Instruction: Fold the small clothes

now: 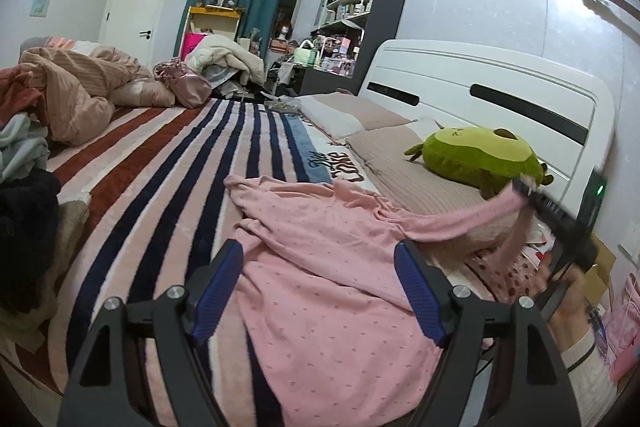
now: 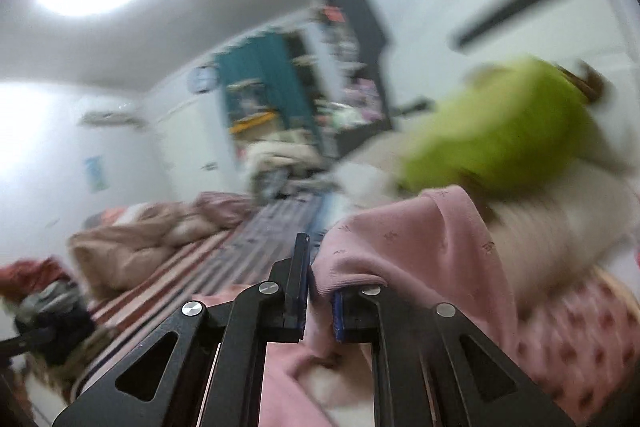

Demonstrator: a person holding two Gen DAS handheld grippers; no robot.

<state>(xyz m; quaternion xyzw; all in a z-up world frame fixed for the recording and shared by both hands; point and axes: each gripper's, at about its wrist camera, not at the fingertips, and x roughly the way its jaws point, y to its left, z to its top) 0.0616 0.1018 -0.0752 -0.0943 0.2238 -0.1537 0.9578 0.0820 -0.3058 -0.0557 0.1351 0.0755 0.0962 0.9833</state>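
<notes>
Covering most of the left wrist view, a bed (image 1: 168, 163) with a striped blanket in navy, pink and rust runs back toward a white headboard (image 1: 500, 95). Spread flat across the near part of that blanket is a pink top (image 1: 320, 267) with a small repeating print, one sleeve pulled up and to the right off the bed. Pile of rumpled bedding and clothes (image 1: 76, 95) sits at the far left edge, well apart from the top. Green plush toy (image 1: 480, 155) lies on a beige pillow by the headboard, just beyond the raised sleeve. Left gripper (image 1: 318, 291) hovers over the top, blue-padded fingers (image 1: 218, 291) spread wide, nothing between them. Right gripper (image 2: 318, 299) has its jaws nearly together, pinching a fold of the pink top's sleeve cuff; fabric drapes over the right finger and hangs below. Right wrist view is motion-blurred, so background detail there is unclear, though the green toy shows just behind the held cloth.
</notes>
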